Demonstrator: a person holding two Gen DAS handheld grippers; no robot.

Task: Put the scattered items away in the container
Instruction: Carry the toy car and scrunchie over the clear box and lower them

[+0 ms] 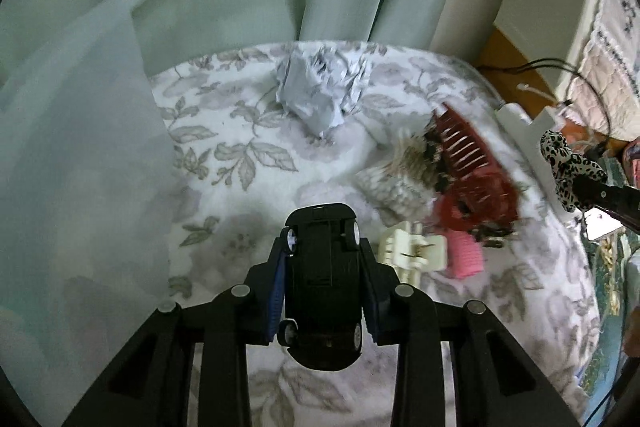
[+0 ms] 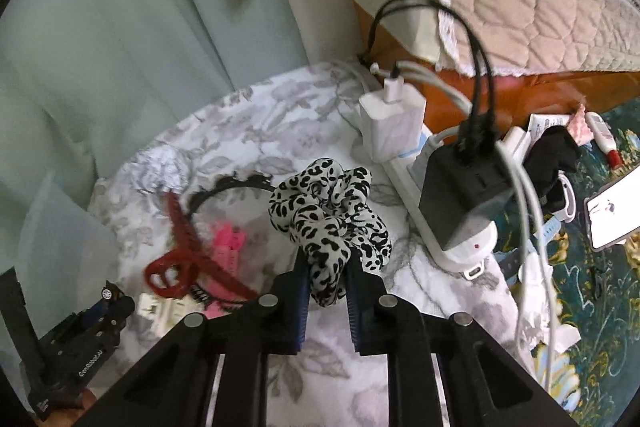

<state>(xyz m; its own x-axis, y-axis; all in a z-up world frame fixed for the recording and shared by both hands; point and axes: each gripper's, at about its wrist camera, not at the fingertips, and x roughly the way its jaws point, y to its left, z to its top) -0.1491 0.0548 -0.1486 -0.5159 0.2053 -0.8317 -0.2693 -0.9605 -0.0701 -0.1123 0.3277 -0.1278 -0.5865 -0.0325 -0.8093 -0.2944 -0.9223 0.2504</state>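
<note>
The left tongs [image 1: 324,267] clamp a black toy car [image 1: 322,287] by its sides, lifted over the floral cloth [image 1: 240,155] for carrying to the translucent container [image 1: 80,147] at left. The right tongs [image 2: 326,291] pinch a leopard scrunchie [image 2: 332,211], likewise raised. A red clip [image 1: 472,163] waits.

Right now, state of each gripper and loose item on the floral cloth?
Left gripper: shut on black toy car, held wheels-up.
Right gripper: shut on leopard-print fabric scrunchie, bunched and lifted.
Crumpled white paper ball: loose on cloth.
Dark red plastic claw clip: lying loose.
Cream plastic claw clip: lying loose, closed.
Pink hair clip: lying loose.
Translucent plastic container: contents unclear.
</note>
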